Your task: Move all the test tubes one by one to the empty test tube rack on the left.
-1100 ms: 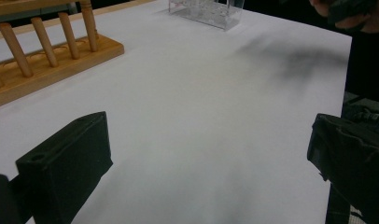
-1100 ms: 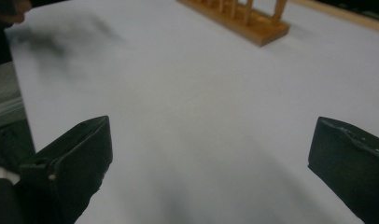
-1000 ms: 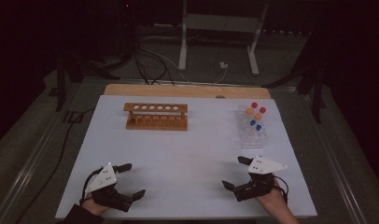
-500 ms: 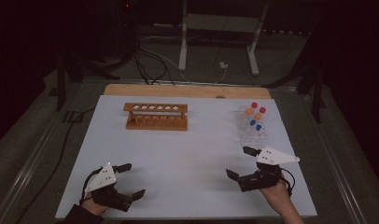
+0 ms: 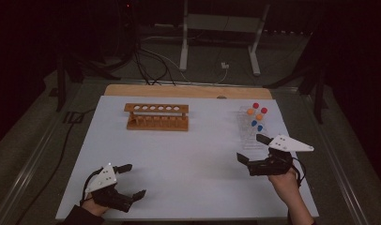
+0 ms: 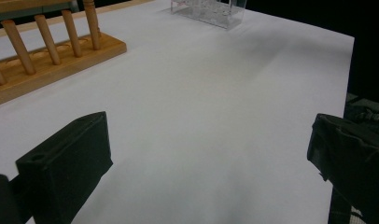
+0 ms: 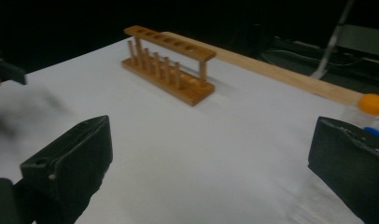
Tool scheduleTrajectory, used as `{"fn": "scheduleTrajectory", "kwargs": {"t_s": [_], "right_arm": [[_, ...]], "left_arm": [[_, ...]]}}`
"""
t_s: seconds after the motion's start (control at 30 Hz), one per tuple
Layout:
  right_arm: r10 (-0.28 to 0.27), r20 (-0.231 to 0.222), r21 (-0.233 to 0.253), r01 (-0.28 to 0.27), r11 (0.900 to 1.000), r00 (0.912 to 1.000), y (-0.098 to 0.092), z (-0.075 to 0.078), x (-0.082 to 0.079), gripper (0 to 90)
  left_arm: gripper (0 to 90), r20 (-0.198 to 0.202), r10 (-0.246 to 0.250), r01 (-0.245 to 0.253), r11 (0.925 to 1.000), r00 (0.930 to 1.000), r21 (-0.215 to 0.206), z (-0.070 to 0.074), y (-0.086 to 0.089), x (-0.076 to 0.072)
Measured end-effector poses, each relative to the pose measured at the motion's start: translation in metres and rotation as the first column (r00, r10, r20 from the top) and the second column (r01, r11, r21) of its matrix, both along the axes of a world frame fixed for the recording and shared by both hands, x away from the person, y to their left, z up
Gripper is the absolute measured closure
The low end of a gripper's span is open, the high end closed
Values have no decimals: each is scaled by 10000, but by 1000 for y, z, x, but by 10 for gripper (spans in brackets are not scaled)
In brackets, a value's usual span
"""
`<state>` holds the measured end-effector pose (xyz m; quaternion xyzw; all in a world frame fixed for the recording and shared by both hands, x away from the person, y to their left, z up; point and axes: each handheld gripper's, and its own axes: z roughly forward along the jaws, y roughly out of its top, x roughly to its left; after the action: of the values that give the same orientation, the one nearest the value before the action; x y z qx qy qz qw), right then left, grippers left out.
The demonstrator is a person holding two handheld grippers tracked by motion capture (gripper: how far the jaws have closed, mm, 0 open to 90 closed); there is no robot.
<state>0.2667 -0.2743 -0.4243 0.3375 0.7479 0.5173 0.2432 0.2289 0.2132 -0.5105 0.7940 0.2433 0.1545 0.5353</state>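
A wooden test-tube rack [image 5: 156, 117] with several empty holes stands at the back middle of the white table [image 5: 188, 168]. A clear plastic rack [image 5: 254, 126] at the back right holds several tubes with red, orange and blue caps. My left gripper [image 5: 133, 180] rests open near the front left edge, nothing between its jaws. My right gripper [image 5: 252, 149] is open and raised just in front of the clear rack. The wooden rack [image 7: 171, 65] lies ahead in the right gripper view, with an orange-capped tube [image 7: 372, 105] beside the right jaw. In the left gripper view the wooden rack [image 6: 43, 51] sits at upper left.
A wooden board [image 5: 188, 91] borders the table's far edge. Cables [image 5: 151, 61] and a white stand [image 5: 221, 42] lie on the dark floor beyond. The clear rack [image 6: 208, 9] appears far ahead in the left gripper view.
My right gripper has lifted and moved forward toward the clear rack of capped tubes. The left gripper has stayed in place.
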Motion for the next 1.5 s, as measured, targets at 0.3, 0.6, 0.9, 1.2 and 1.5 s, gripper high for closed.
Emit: {"fn": "scheduleTrajectory", "kwargs": {"t_s": [0.3, 0.6, 0.9, 1.2, 1.5], "right_arm": [[-682, -73, -172, 681, 9975, 9976, -11, 6, 15, 0], [-1813, -76, -514, 1807, 9822, 9834, -26, 4, 32, 0], [-2819, -450, -971, 2766, 9561, 9584, -41, -10, 49, 55], [-3279, -1448, -1555, 3058, 9393, 9336, -52, -19, 60, 205], [-3524, -2309, -1907, 3130, 9304, 9069, -52, -26, 70, 430]], "left_arm": [[4, 10, 13, -13, 10000, 10000, 1, 0, 0, 0], [4, 35, 35, -35, 10000, 10000, -77, 0, 1, 0], [4, 15, 50, -50, 10000, 10000, -86, 0, 1, 0], [4, -13, -18, 18, 9999, 10000, -128, 0, 1, 0], [4, -14, -4, 4, 9999, 10000, -152, 0, 1, 0]]}}
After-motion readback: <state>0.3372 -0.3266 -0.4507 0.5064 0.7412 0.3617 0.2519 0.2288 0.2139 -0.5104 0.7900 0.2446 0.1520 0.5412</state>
